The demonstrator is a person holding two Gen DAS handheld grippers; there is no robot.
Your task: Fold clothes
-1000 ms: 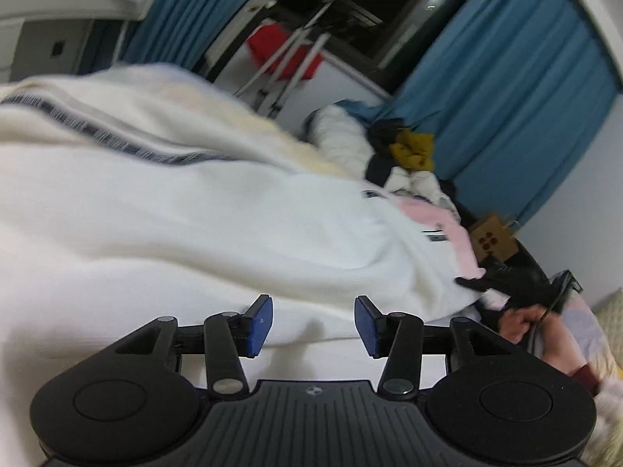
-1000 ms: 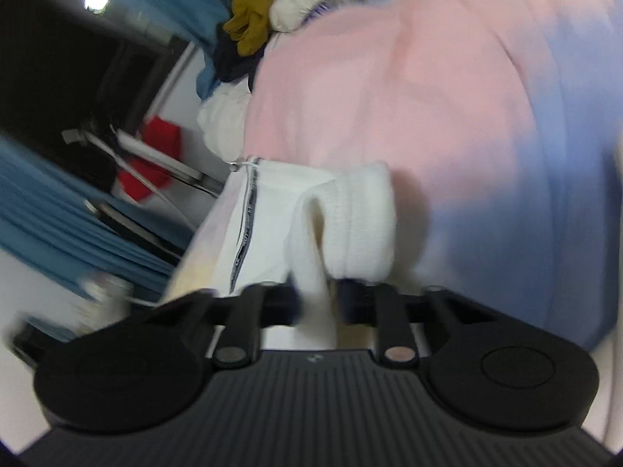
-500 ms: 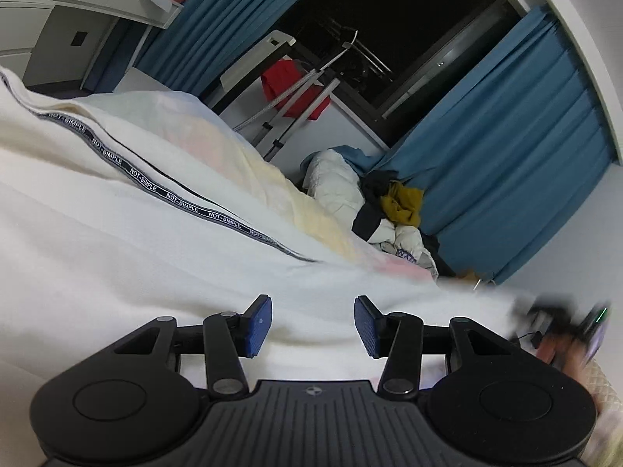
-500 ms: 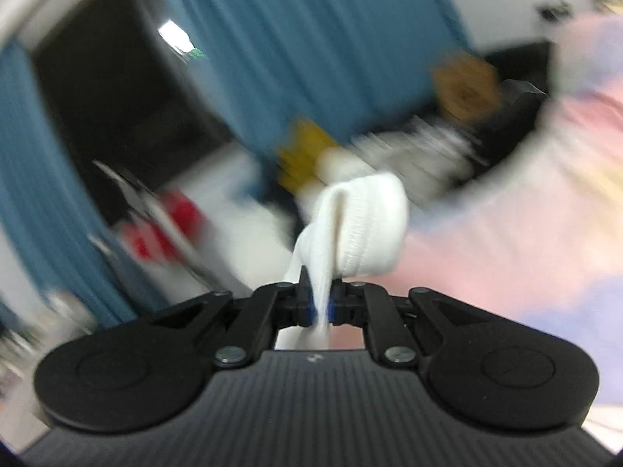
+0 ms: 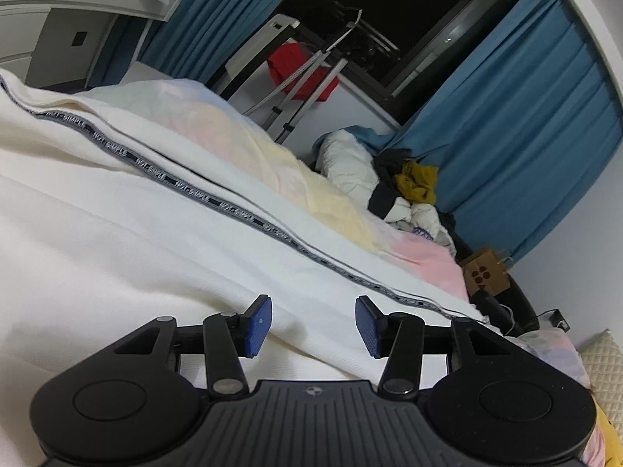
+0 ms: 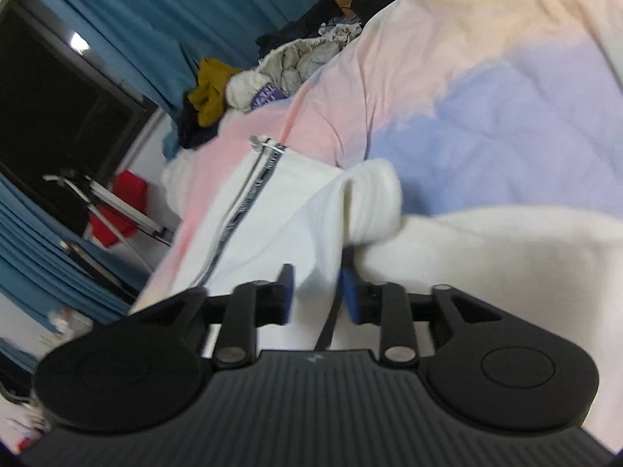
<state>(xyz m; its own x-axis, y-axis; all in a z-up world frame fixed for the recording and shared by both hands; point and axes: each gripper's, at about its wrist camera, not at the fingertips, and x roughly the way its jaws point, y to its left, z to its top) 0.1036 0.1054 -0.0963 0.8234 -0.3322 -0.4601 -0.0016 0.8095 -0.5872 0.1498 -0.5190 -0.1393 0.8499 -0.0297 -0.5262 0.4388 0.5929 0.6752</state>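
on the bed, spread over a pastel tie-dye duvet (image 6: 486,89), lies the white zip-up jacket (image 5: 117,233) — its lettered zipper tape (image 5: 202,198) runs diagonally across the left wrist view. in the right wrist view the ribbed cuff (image 6: 373,202) of its sleeve bunches just ahead of the right hand-held gripper (image 6: 316,295), whose blue pads stand somewhat apart with white cloth between them; the frame is blurred, and i cannot tell whether they pinch the fabric or have let it go. the left hand-held gripper (image 5: 311,327) hovers low over the jacket body, jaws wide and empty.

the step in hand looks like laying the sleeve across the body. to do it well, the cuff should land flat and in line with the zipper tape, not rolled under itself as it is now — a bunched cuff will leave a lump in every later fold. the free left gripper could press the body cloth near the shoulder so the soft knit does not drag. the duvet is yielding, so slow, low moves suit it.

beyond the bed: a heap of clothes (image 5: 409,186), blue curtains (image 5: 525,136), a drying rack (image 5: 307,78) with a red garment.
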